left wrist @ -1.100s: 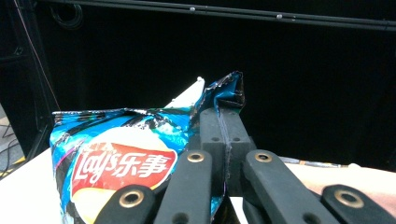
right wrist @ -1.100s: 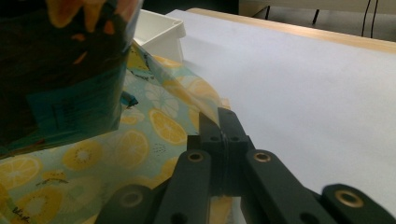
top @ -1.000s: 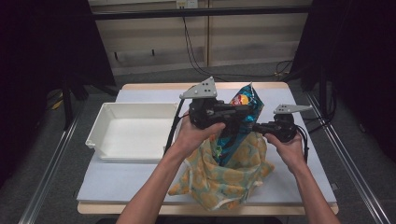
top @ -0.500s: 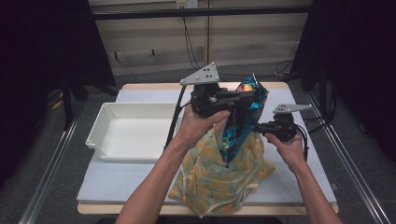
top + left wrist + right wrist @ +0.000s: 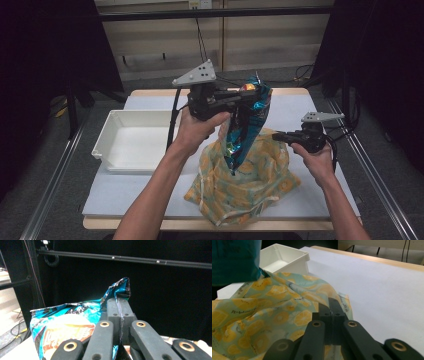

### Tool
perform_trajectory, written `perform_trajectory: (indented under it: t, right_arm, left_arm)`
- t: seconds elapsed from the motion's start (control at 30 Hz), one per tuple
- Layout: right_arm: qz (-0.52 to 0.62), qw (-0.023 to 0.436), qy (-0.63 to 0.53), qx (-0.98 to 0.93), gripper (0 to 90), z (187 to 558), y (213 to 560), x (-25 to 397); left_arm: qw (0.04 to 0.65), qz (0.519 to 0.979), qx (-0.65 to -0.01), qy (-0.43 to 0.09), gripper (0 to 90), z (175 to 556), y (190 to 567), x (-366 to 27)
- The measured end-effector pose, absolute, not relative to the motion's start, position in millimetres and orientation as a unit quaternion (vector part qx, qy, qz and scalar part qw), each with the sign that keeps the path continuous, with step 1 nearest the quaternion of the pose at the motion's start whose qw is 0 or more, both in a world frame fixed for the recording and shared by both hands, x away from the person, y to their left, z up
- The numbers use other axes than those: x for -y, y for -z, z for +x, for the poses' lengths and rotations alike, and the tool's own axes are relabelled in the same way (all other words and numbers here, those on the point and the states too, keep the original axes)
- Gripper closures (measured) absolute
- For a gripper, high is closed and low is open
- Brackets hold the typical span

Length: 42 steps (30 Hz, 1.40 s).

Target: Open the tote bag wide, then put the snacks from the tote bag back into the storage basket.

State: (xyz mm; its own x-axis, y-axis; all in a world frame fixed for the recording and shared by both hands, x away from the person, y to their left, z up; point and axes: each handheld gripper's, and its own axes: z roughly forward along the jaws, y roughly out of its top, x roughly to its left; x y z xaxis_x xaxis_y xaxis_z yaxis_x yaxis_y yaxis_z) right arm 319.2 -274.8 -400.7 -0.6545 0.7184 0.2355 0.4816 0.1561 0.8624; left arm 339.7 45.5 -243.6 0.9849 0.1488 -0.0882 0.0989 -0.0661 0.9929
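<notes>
Left claw (image 5: 256, 93) clamped on top corner of crinkly foil chip bag (image 5: 243, 131), bag hanging half out of soft lemon-print cloth bag (image 5: 245, 185) on tabletop (image 5: 125, 192). Right claw (image 5: 278, 135) pinched on cloth rim. Risk: slick foil slipping from narrow grip; bag tail snagging cloth. Rigid white plastic tray (image 5: 131, 142) left of cloth bag.

A shiny blue snack bag (image 5: 245, 125) is hanging up in the air, long and crinkly, with its top corner pinched and its bottom tip dipping into the cloth bag (image 5: 245, 185). The cloth bag is soft and light green with yellow lemon slices on it. It is sitting slumped and open just beside the white tray (image 5: 132, 142), with its edge pinched.
</notes>
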Motion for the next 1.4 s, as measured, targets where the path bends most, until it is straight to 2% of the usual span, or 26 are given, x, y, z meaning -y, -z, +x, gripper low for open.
perform_trajectory:
  t: [0.1, 0.37, 0.4, 0.5, 0.53, 0.57, 1.0, 1.4]
  right_arm:
    - [0.399, 0.114, -0.514, -0.75, 88.7, 314.8, 404.9, 275.9]
    - [0.399, 0.129, -0.524, -0.741, 72.5, 300.8, 403.5, 281.7]
    - [0.399, 0.129, -0.524, -0.741, 72.5, 300.8, 403.5, 281.7]
    - [0.399, 0.133, -0.525, -0.74, 63.7, 295.5, 403.3, 282.1]
    - [0.401, 0.138, -0.521, -0.741, 57.9, 291.3, 402.4, 281.6]
    - [0.401, 0.138, -0.521, -0.741, 57.9, 291.3, 402.4, 281.6]
    - [0.405, 0.15, -0.533, -0.727, 31.2, 257.6, 403.4, 281.3]
    - [0.411, 0.162, -0.533, -0.722, 31.0, 228.6, 412.3, 284.3]
  left_arm:
    - [0.679, 0.728, -0.091, -0.021, 90.0, 340.0, 241.8, -55.6]
    - [0.673, 0.73, -0.109, -0.045, 90.0, 344.5, 242.4, -82.0]
    - [0.672, 0.73, -0.11, -0.047, 90.0, 345.6, 242.8, -84.9]
    - [0.673, 0.727, -0.126, -0.052, 90.0, 348.7, 244.1, -96.5]
    - [0.674, 0.725, -0.129, -0.055, 90.0, 349.6, 244.5, -100.3]
    - [0.675, 0.724, -0.131, -0.055, 90.0, 349.8, 244.7, -103.5]
    - [0.662, 0.724, -0.174, -0.087, 90.0, 356.8, 250.5, -145.3]
    - [0.649, 0.717, -0.223, -0.118, 90.0, 362.9, 257.4, -182.0]
